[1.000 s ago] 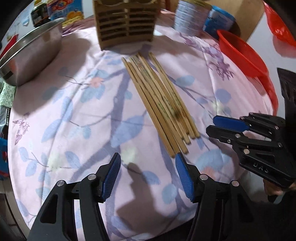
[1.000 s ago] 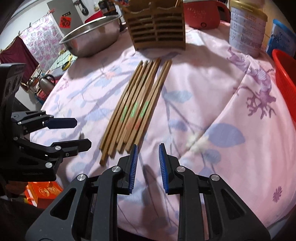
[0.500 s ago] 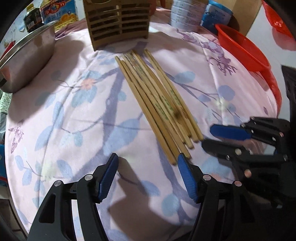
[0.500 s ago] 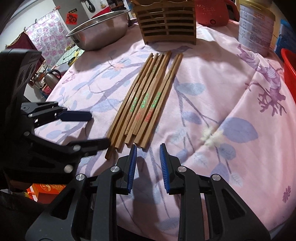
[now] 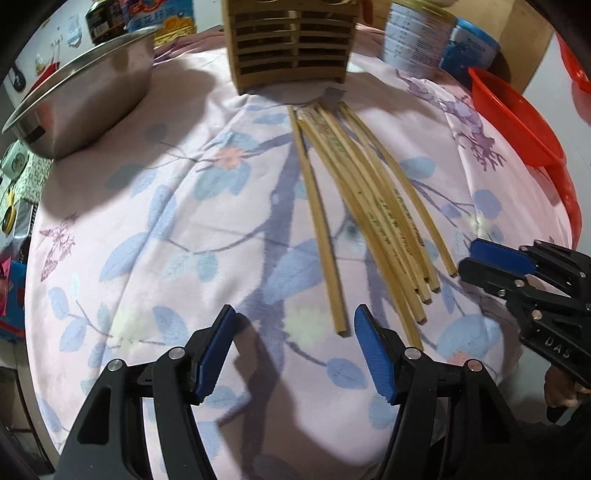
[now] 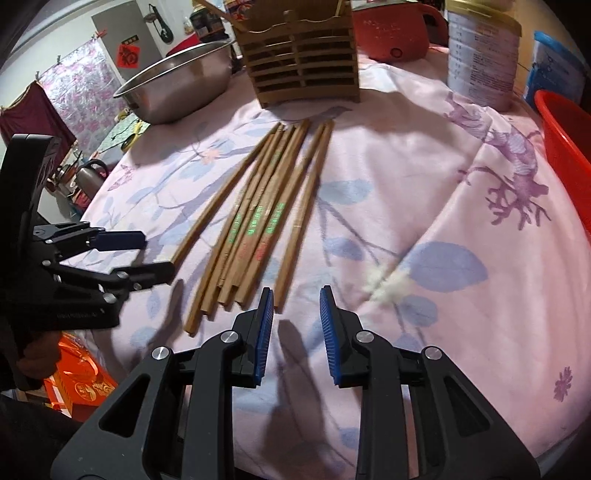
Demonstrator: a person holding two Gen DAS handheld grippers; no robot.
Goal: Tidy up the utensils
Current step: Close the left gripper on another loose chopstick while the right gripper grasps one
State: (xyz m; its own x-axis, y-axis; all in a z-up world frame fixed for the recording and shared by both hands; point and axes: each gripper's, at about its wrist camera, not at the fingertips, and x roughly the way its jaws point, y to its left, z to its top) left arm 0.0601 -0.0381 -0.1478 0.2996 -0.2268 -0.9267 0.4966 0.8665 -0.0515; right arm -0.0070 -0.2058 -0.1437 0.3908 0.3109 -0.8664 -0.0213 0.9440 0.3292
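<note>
Several wooden chopsticks (image 5: 369, 206) lie fanned out on the pink flowered tablecloth, also in the right wrist view (image 6: 258, 221). A slatted wooden utensil holder (image 5: 291, 40) stands upright behind them, also in the right wrist view (image 6: 306, 66). My left gripper (image 5: 295, 350) is open and empty, with the near end of the leftmost chopstick (image 5: 321, 229) just ahead between its fingers. My right gripper (image 6: 295, 332) is open and empty, just short of the rightmost chopstick's (image 6: 299, 225) near end. Each gripper shows in the other's view, the right one (image 5: 491, 266) and the left one (image 6: 147, 254).
A steel bowl (image 5: 81, 88) sits at the back left. A white tin (image 6: 480, 62) stands at the back right, next to a blue box (image 6: 554, 62). A red basket (image 5: 517, 122) is at the right edge. A red cooker (image 6: 395, 33) stands behind the holder.
Both grippers have moved forward toward the chopsticks' near ends. The right gripper has opened wider. The leftmost chopstick now lies apart from the bundle.
</note>
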